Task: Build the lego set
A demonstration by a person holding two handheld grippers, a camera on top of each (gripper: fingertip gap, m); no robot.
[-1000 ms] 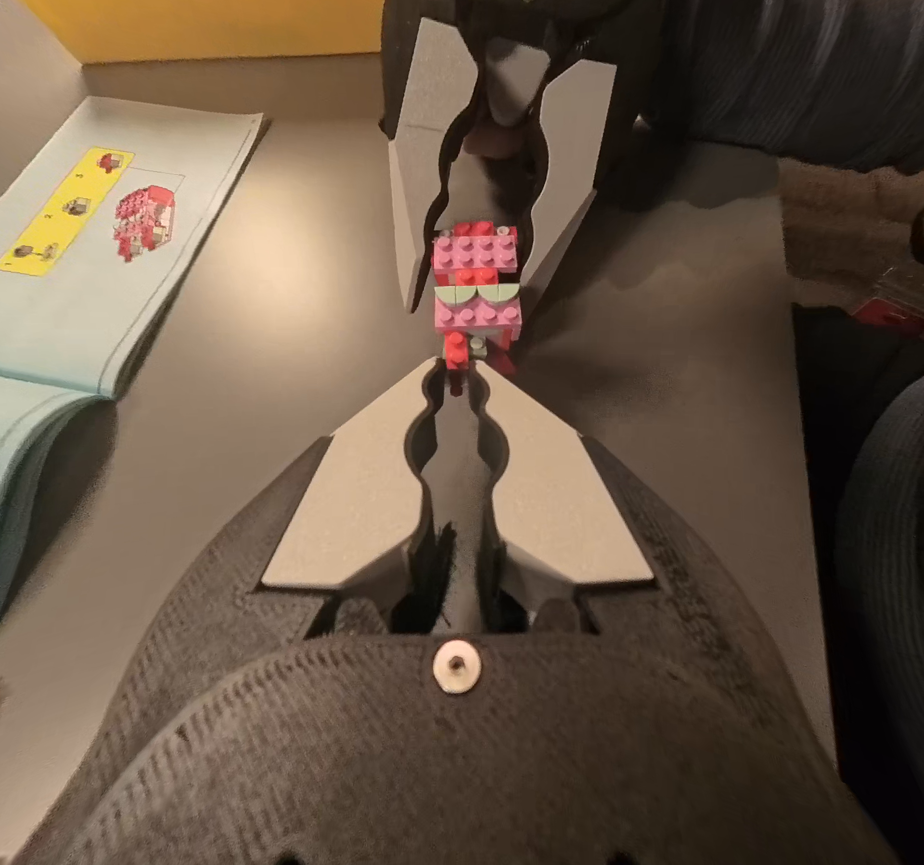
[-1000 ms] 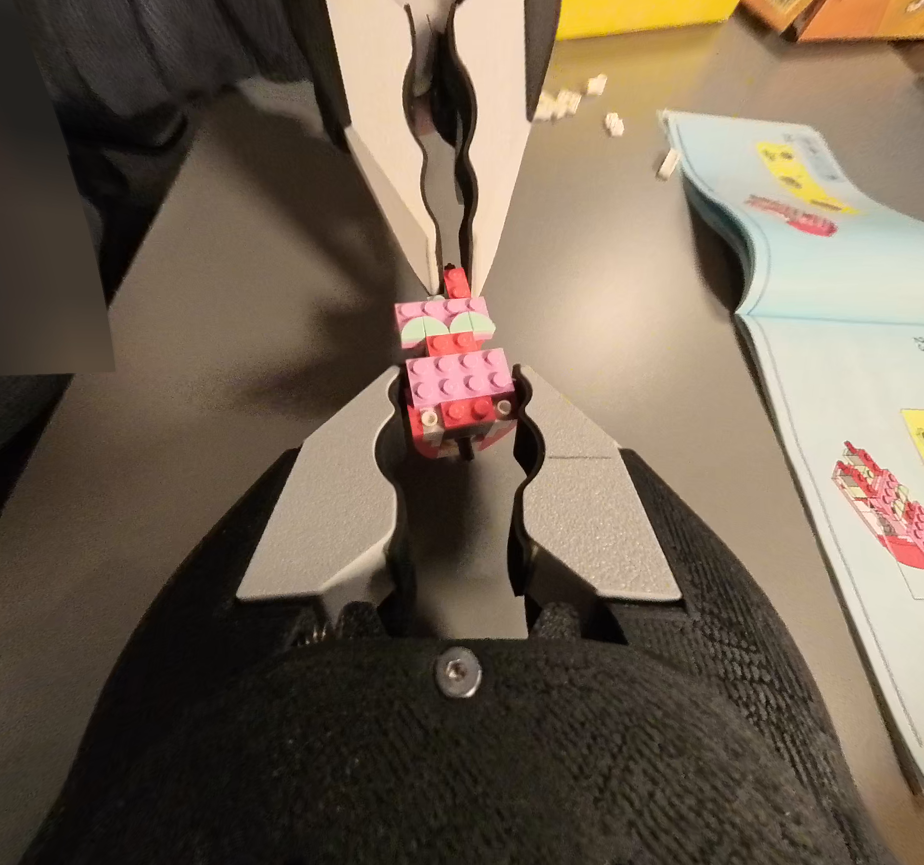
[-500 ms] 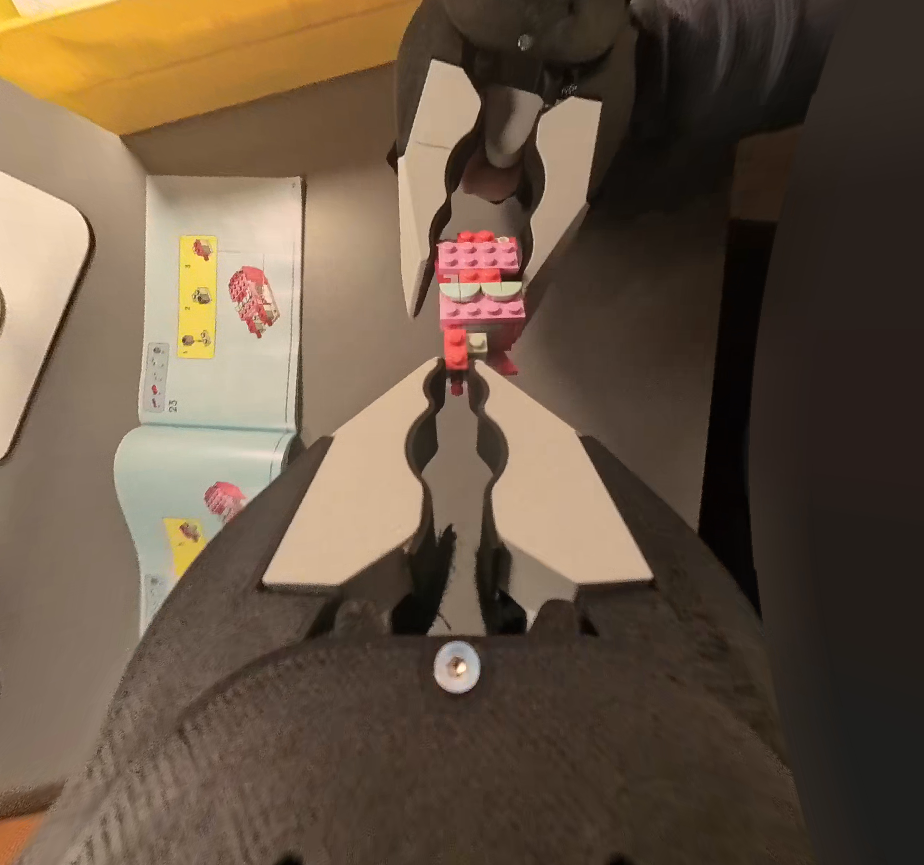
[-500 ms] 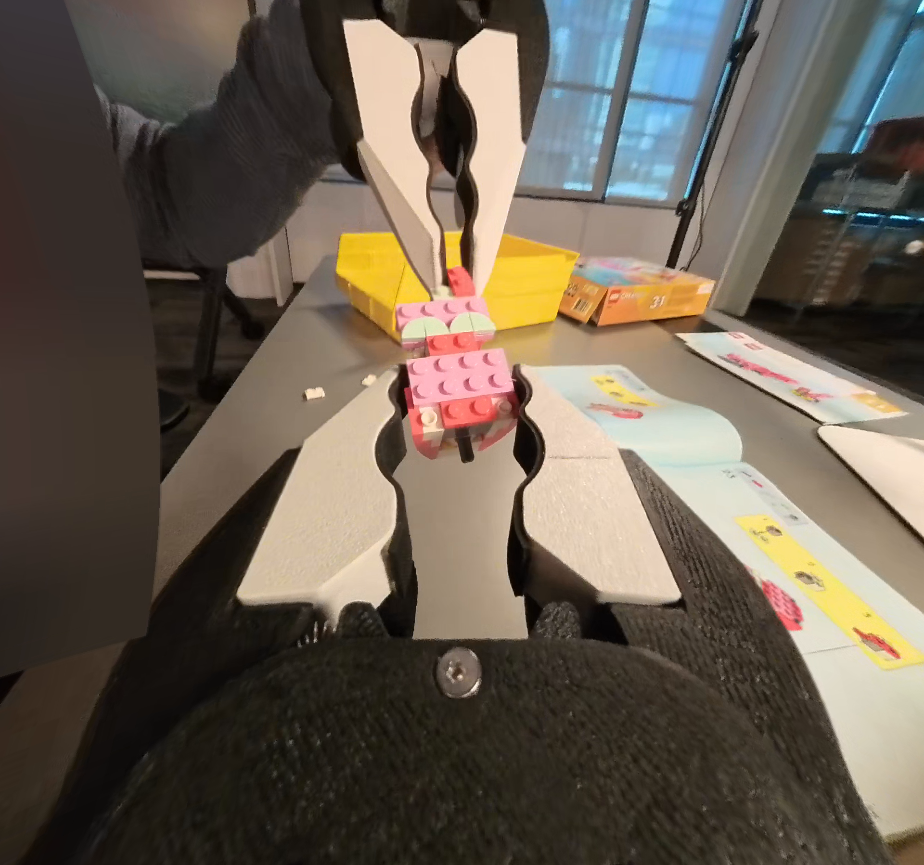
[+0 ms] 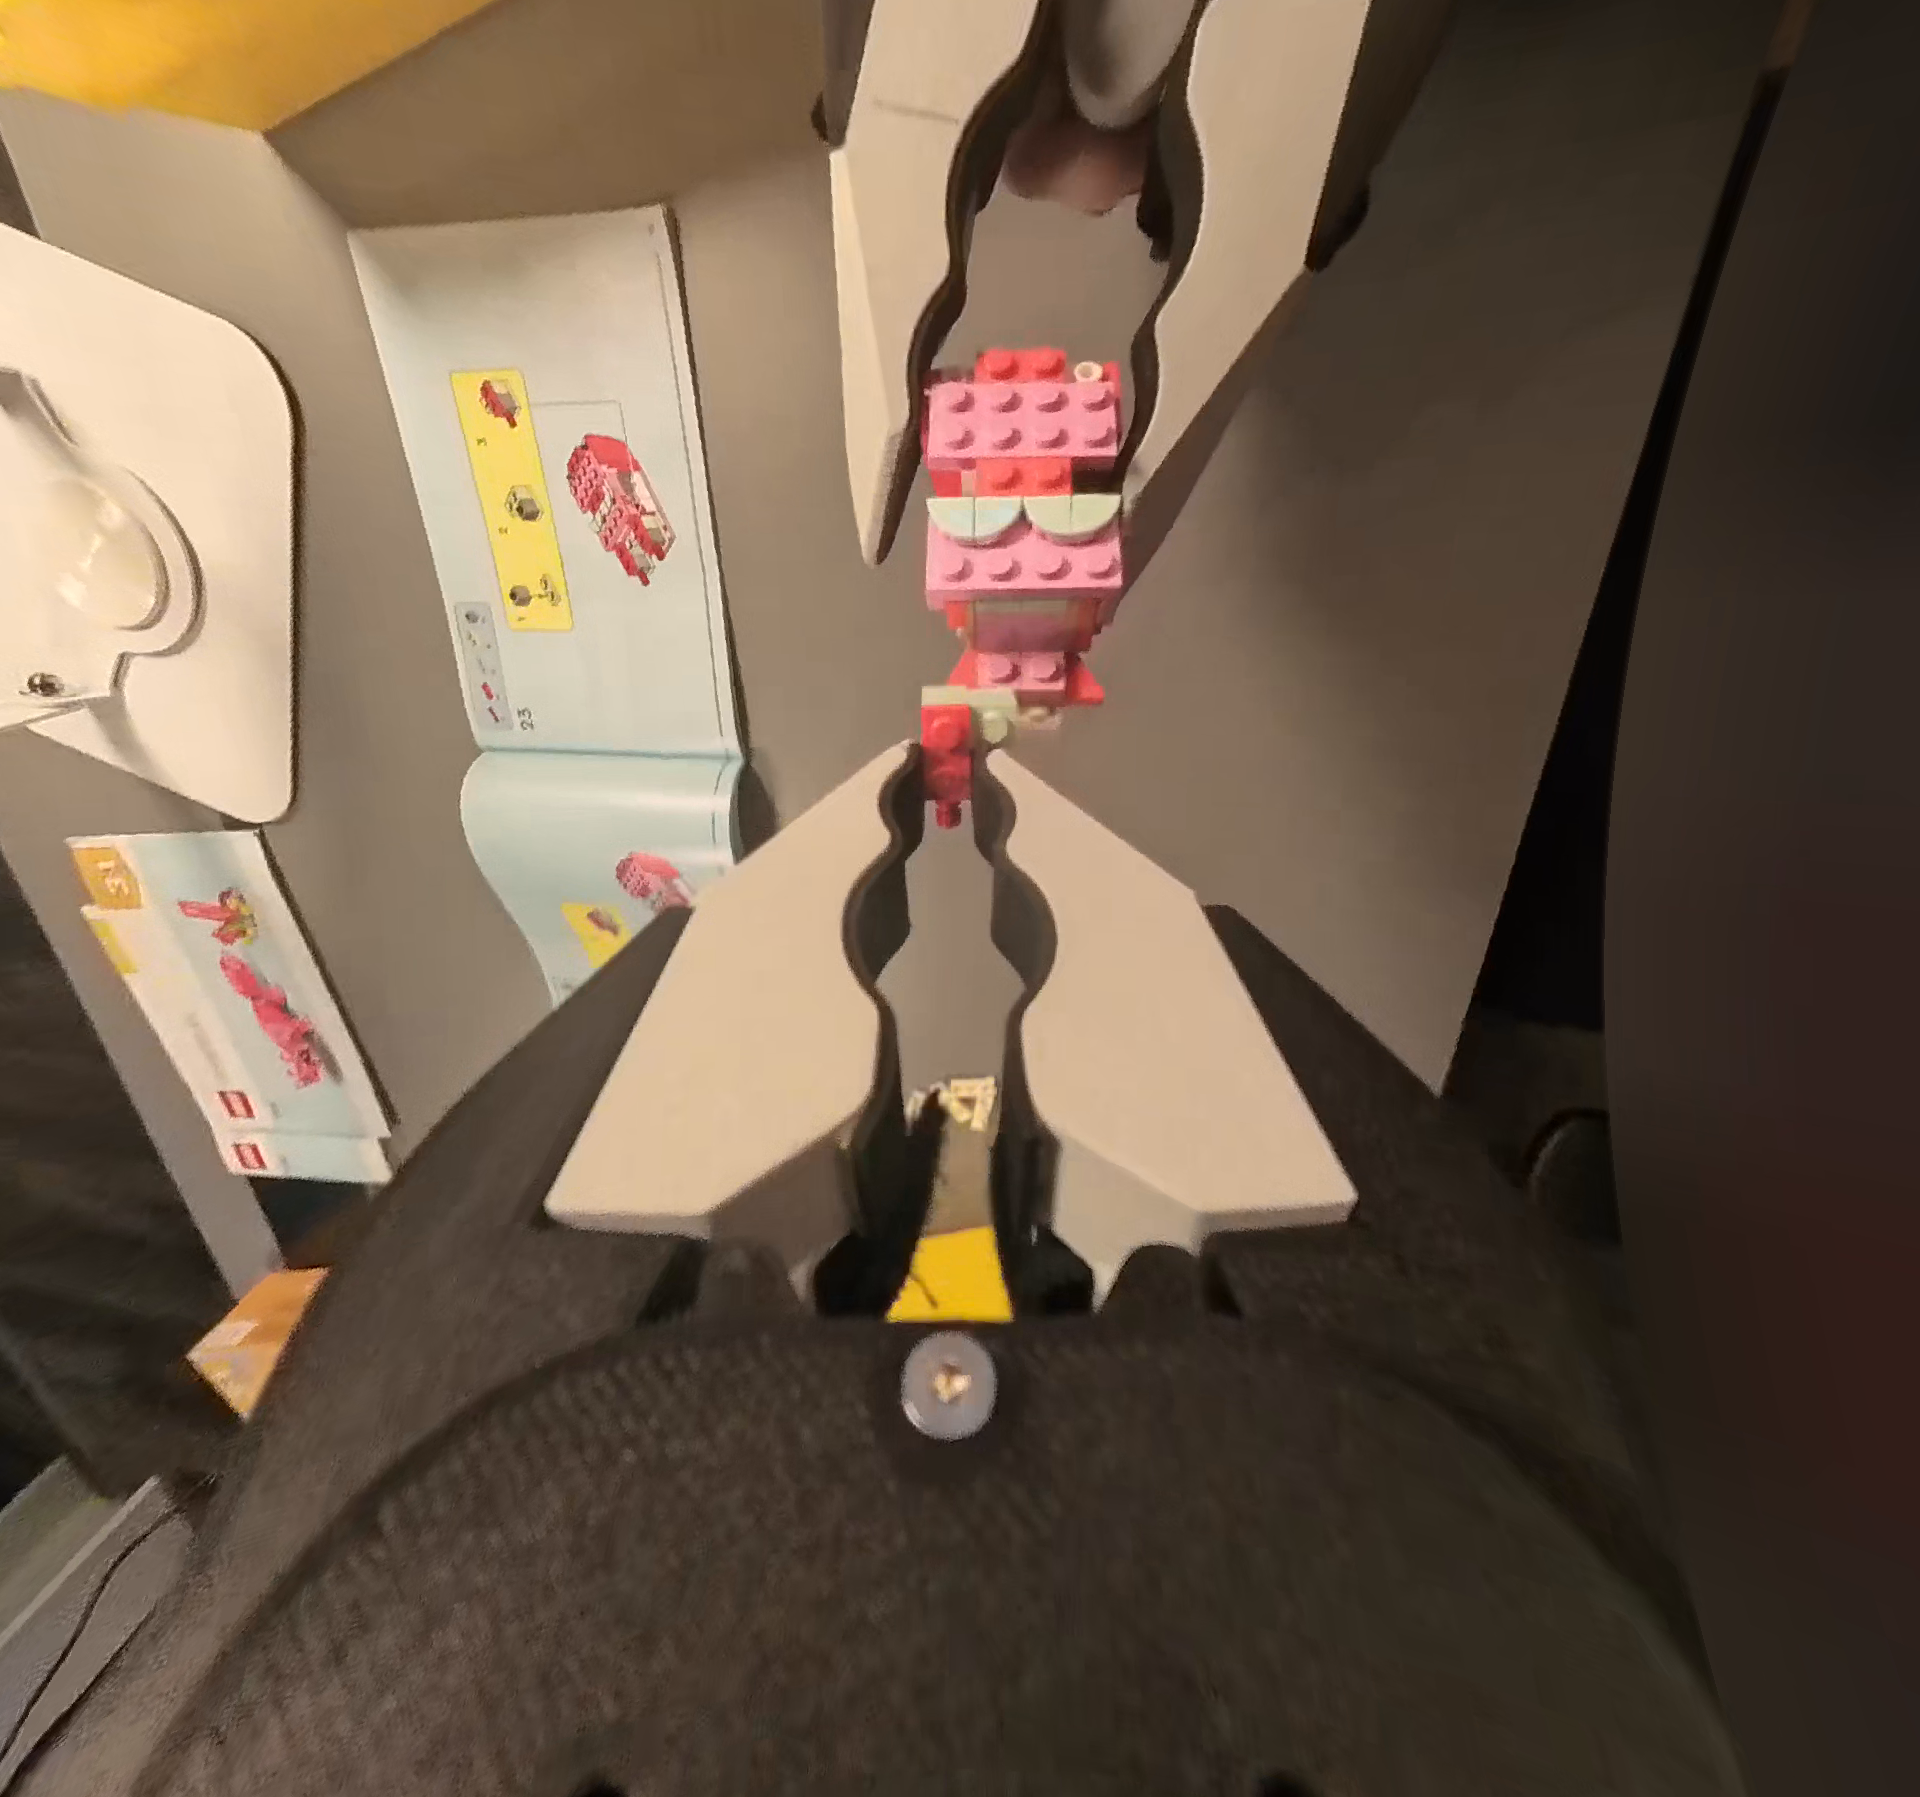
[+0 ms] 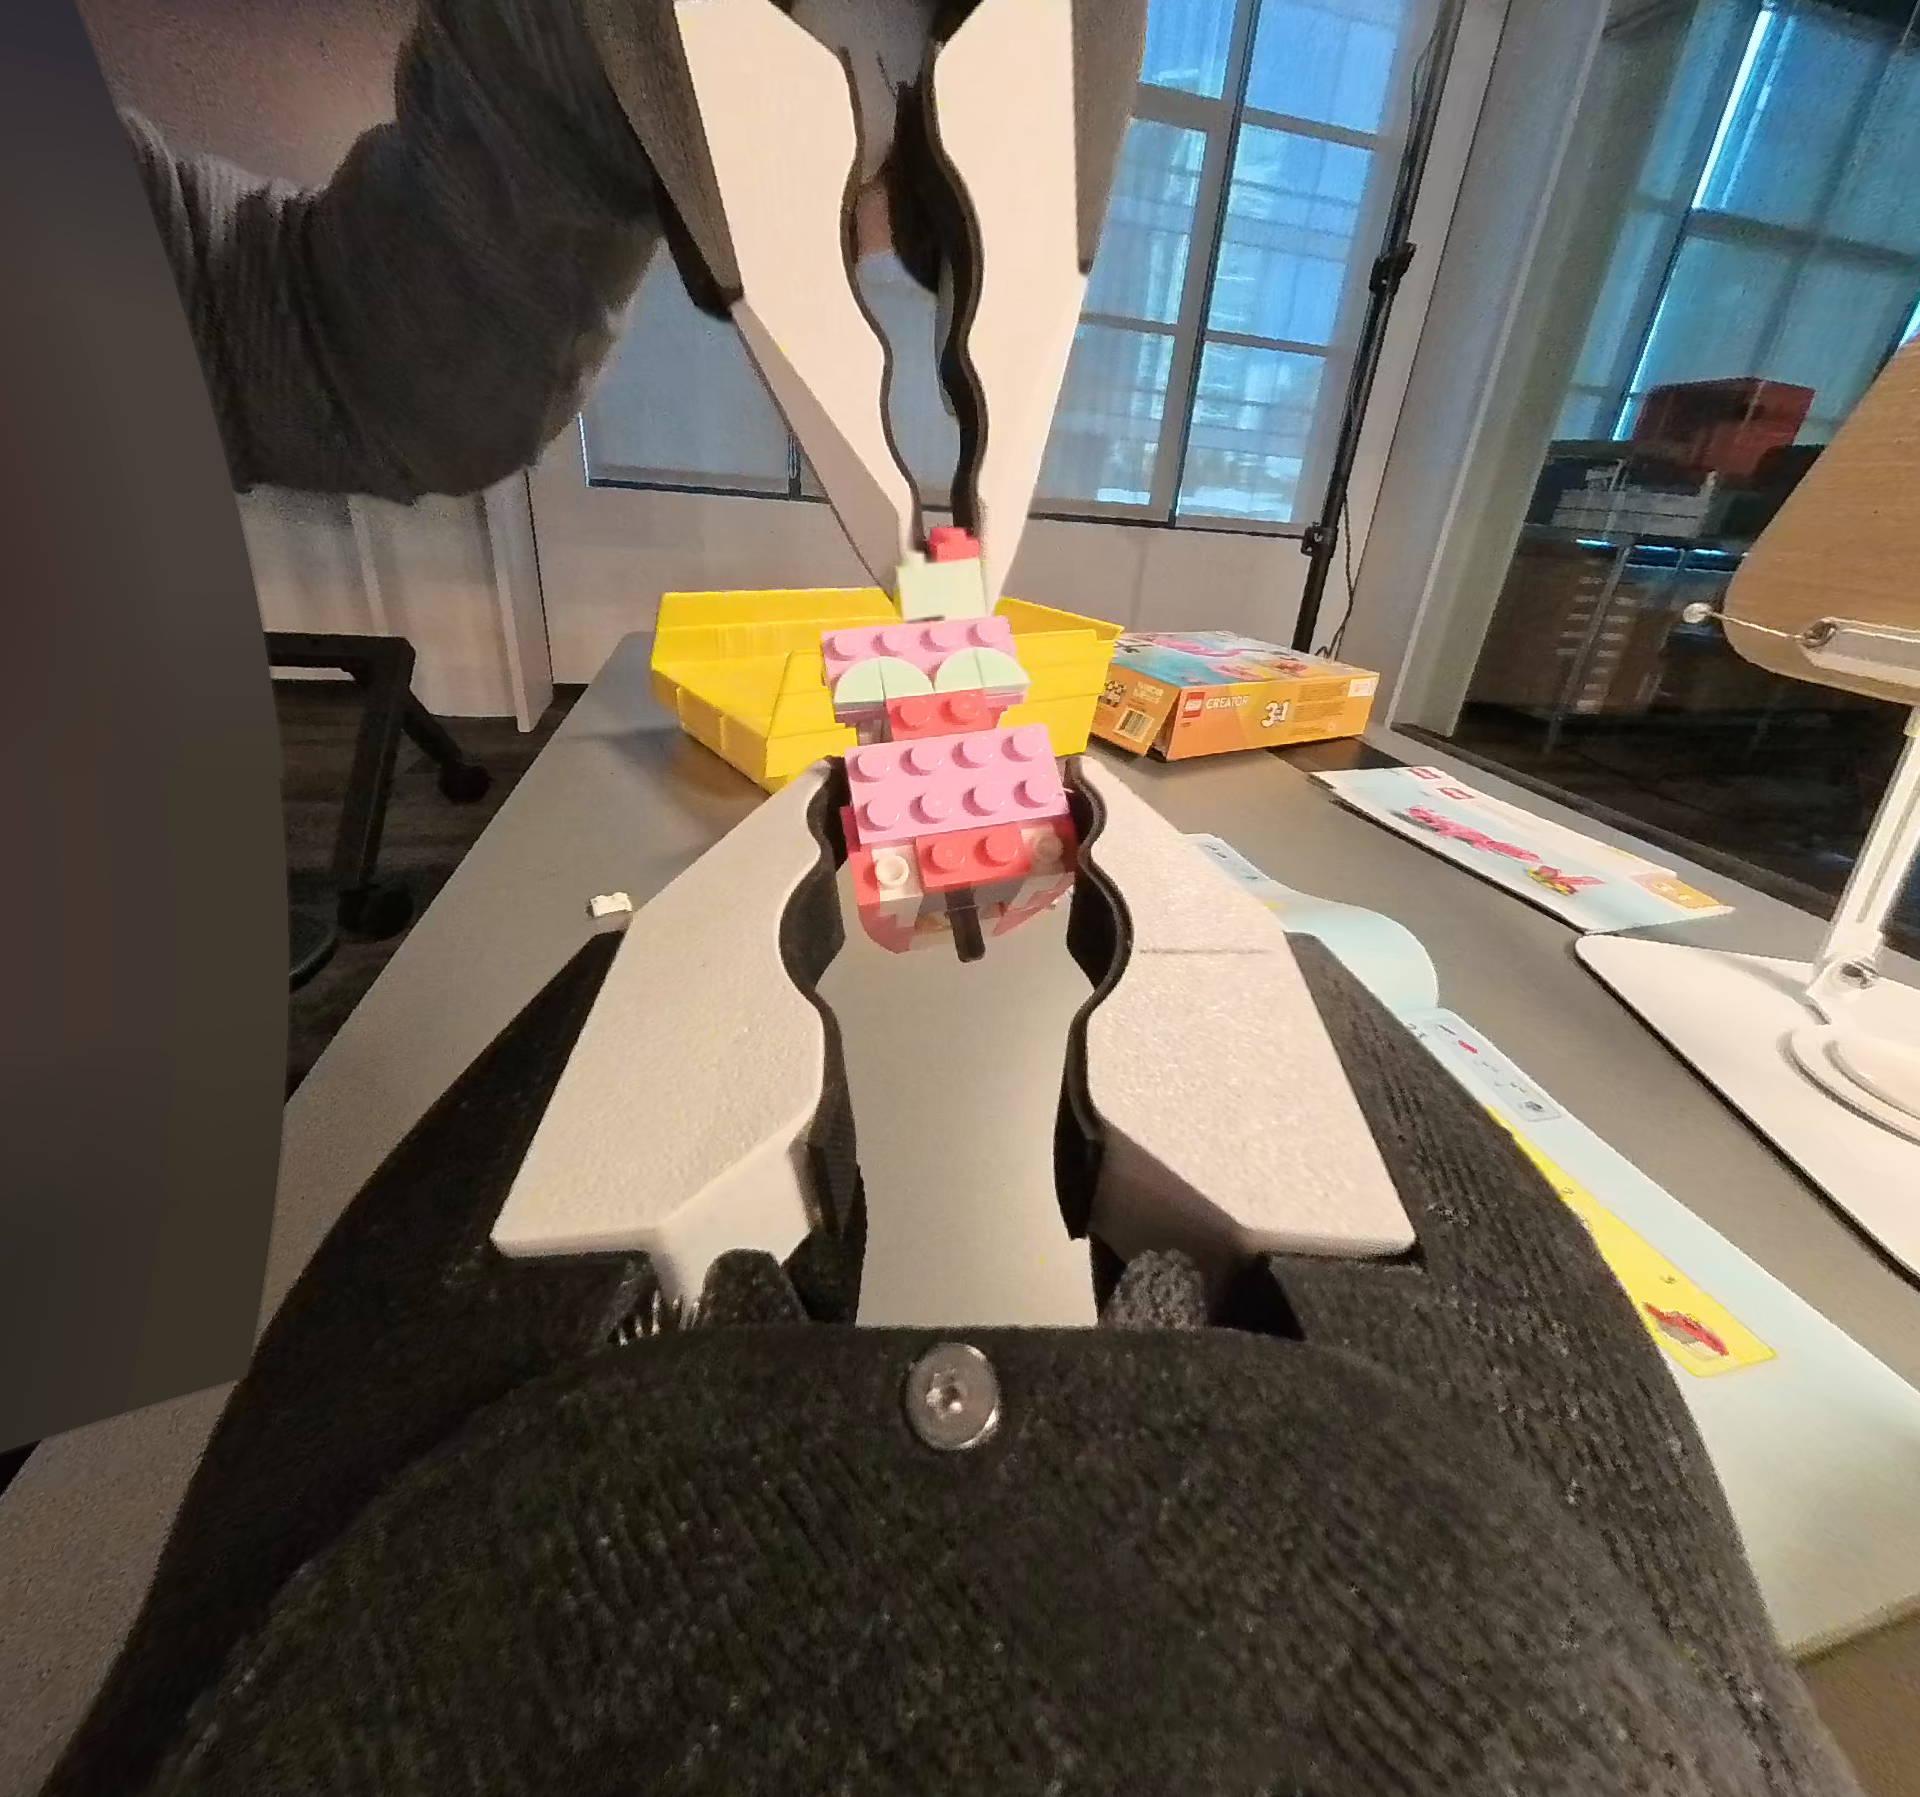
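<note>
A pink, red and pale green brick model [image 6: 951,791] hangs in the air between my two grippers, above the grey table [image 6: 468,916]. My right gripper [image 6: 951,812] is shut on the model's wide pink and red end; both pads press its sides. My left gripper [image 5: 948,771] is shut on a small red brick piece [image 5: 945,760] at the model's narrow end, next to a pale green piece. In the left wrist view the model [image 5: 1023,521] sits between the right gripper's fingers [image 5: 883,293]. In the right wrist view the left gripper's fingertips [image 6: 997,500] pinch the red piece [image 6: 951,542].
A yellow bin [image 6: 748,687] and an orange box [image 6: 1236,698] stand at the table's far end. An open light-blue instruction booklet [image 5: 571,521] and a second leaflet [image 6: 1507,843] lie on the table. A white lamp base [image 6: 1766,1051] is at the right. A small white brick [image 6: 610,904] lies loose. Only a small space, under 4 cm, lies between the two pairs of fingers.
Both grippers have lifted the model from just above the table and tilted up, so the room and windows show. Both grasps are unchanged.
</note>
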